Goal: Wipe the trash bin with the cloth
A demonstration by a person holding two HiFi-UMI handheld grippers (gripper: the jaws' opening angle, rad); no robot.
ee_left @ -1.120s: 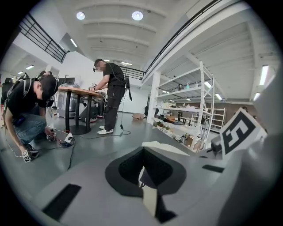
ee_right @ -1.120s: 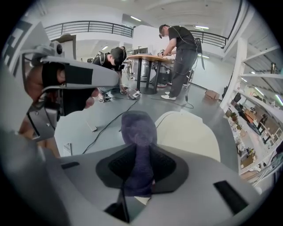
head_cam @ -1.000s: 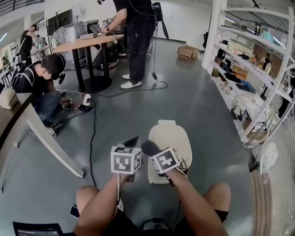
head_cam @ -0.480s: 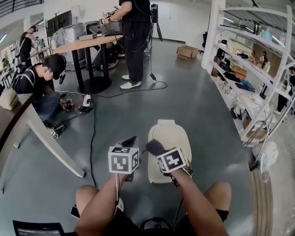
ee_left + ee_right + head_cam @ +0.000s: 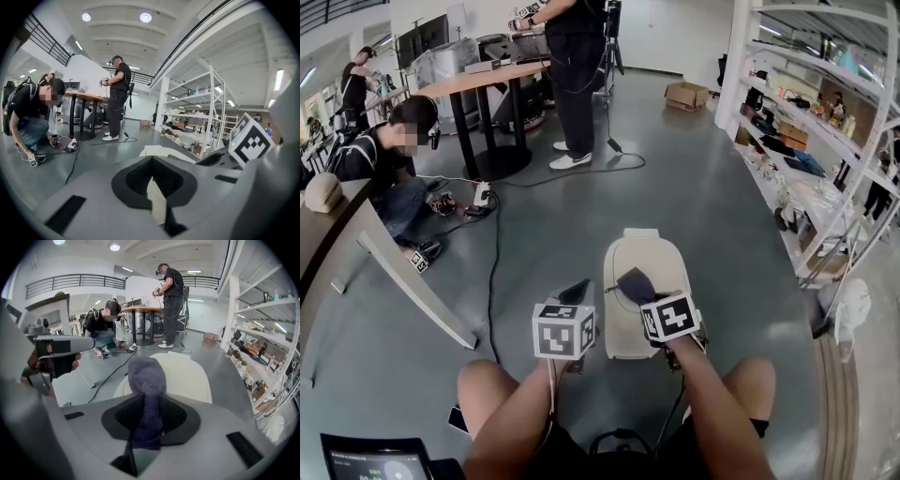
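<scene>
**Cloth over the lid, wipe in hand**

Lower centre of the head view, left first: the left gripper (image 5: 575,291) hangs just beside the bin's left edge, jaws together on nothing, taking no part. Just right of it, the bin (image 5: 645,253), cream, lid shut, stands on the floor mid-frame. Right again: the right gripper (image 5: 652,302) is clamped on the cloth (image 5: 635,283), a dark purple wad that sticks out past the jaws and lies over the middle of the lid. Whether it presses on the plastic or hovers just above, no view settles.

The step looks like wiping the lid top. To do it well, tilt the gripper so the cloth, not the jaw tips, meets the lid. Press lightly and sweep in long overlapping strokes from the far end to the near, out to both edges. The bin looks light and may skid, so the idle left gripper could steady its side. Hold the clamp firm, since a loose wad would drag out.
</scene>
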